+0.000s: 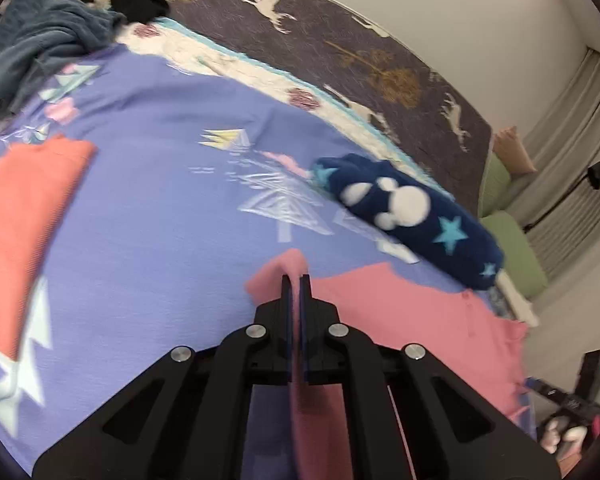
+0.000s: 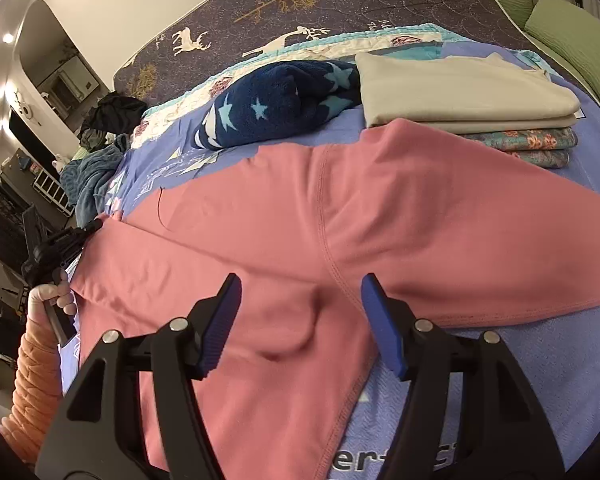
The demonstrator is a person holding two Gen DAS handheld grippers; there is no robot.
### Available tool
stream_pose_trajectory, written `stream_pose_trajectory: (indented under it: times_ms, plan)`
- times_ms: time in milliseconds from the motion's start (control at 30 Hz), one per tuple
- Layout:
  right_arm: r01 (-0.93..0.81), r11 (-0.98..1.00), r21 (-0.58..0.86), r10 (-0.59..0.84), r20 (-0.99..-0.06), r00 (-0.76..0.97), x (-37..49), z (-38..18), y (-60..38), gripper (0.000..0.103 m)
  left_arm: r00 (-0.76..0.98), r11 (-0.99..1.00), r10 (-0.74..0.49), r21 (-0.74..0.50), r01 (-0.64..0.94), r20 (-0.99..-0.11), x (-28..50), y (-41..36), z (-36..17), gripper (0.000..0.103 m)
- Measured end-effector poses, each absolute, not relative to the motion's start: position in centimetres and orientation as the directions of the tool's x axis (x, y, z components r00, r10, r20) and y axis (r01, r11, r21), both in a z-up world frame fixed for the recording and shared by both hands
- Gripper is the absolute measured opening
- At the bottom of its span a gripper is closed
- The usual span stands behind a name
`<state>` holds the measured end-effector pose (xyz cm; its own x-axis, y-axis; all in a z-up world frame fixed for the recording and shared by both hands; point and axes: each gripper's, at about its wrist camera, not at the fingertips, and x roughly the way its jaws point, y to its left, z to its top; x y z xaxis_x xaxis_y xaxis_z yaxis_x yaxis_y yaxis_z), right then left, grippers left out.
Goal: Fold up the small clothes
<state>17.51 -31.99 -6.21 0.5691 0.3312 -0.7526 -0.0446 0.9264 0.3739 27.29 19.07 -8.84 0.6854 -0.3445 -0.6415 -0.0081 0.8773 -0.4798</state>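
A pink pair of leggings (image 2: 300, 208) lies spread on the lilac blanket (image 1: 160, 208). My left gripper (image 1: 296, 280) is shut on one end of the leggings (image 1: 412, 312), with pink cloth pinched between the jaws and lifted a little. It also shows in the right wrist view (image 2: 94, 226) at the garment's left end. My right gripper (image 2: 300, 292) is open and empty, its blue pads (image 2: 380, 320) hovering over the crotch seam near the waist.
A navy star-print fleece (image 2: 276, 104) lies behind the leggings. A stack of folded clothes (image 2: 472, 96) sits at the back right. A folded coral garment (image 1: 20, 220) lies at the left. A heap of unfolded clothes (image 1: 48, 48) sits far left.
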Motion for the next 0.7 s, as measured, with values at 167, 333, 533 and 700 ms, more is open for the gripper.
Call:
stream_pose_trajectory:
  times_ms: [167, 333, 533, 700]
  plan:
    - [-0.067, 0.910, 0.408, 0.377, -0.752, 0.541, 18.3, -7.1, -30.9, 0.064, 0.657, 0.871, -0.366, -0.492, -0.008, -0.659, 26.4, 20.0, -10.5, 0.004]
    - [-0.057, 0.911, 0.408, 0.380, -0.780, 0.498, 19.1, -8.3, -29.6, 0.064, 0.663, 0.886, -0.331, -0.462, -0.026, -0.672, 25.7, 20.4, -9.3, 0.027]
    - [-0.077, 0.919, 0.388, 0.360, -0.739, 0.570, 19.0, -7.5, -28.3, 0.001, 0.659, 0.885, -0.378, -0.463, 0.051, -0.651, 22.7, 20.2, -8.4, 0.041]
    - [-0.153, 0.907, 0.392, 0.375, -0.589, 0.716, 18.6, -1.4, -27.9, 0.001, 0.658, 0.900, -0.351, -0.434, 0.041, -0.667, 22.3, 20.4, -8.6, 0.041]
